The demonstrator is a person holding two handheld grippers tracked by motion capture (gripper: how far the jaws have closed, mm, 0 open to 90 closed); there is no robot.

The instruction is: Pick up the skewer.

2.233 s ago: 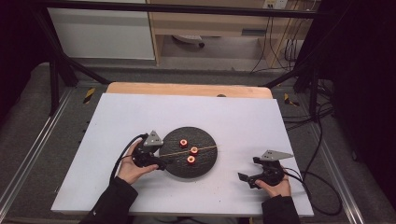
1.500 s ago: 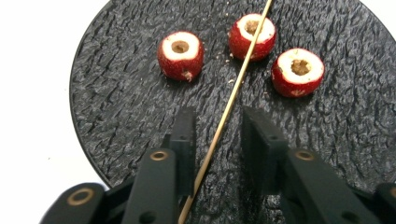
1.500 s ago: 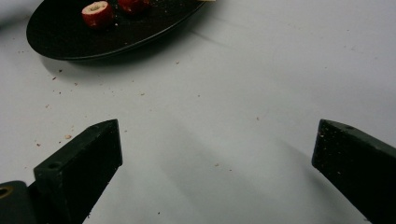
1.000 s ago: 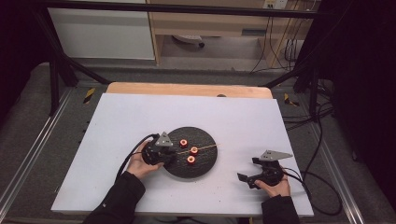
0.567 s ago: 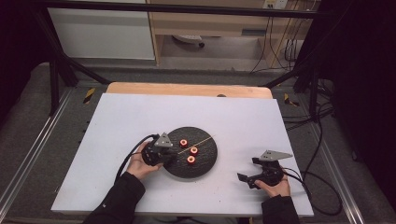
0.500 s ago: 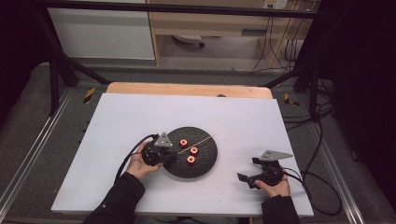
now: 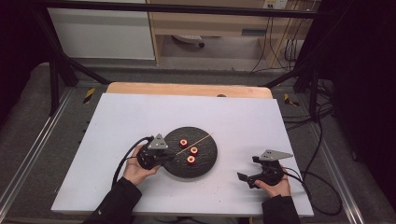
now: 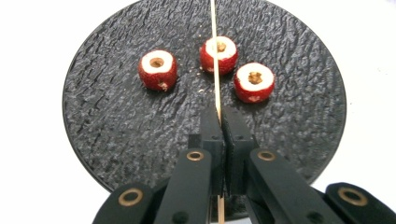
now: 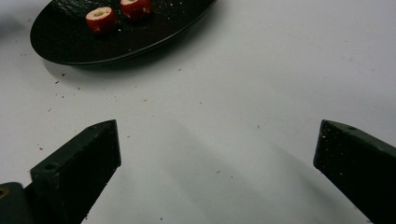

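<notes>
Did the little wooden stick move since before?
Yes. The stick lay level across the black plate before; now the left gripper holds one end, and its far tip has swung toward the plate's back rim.

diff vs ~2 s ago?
The left gripper slid right to the rim of the black plate and shut on the wooden skewer, swinging its far end toward the table's back. The three red fruit pieces and the open right gripper stayed put.
</notes>
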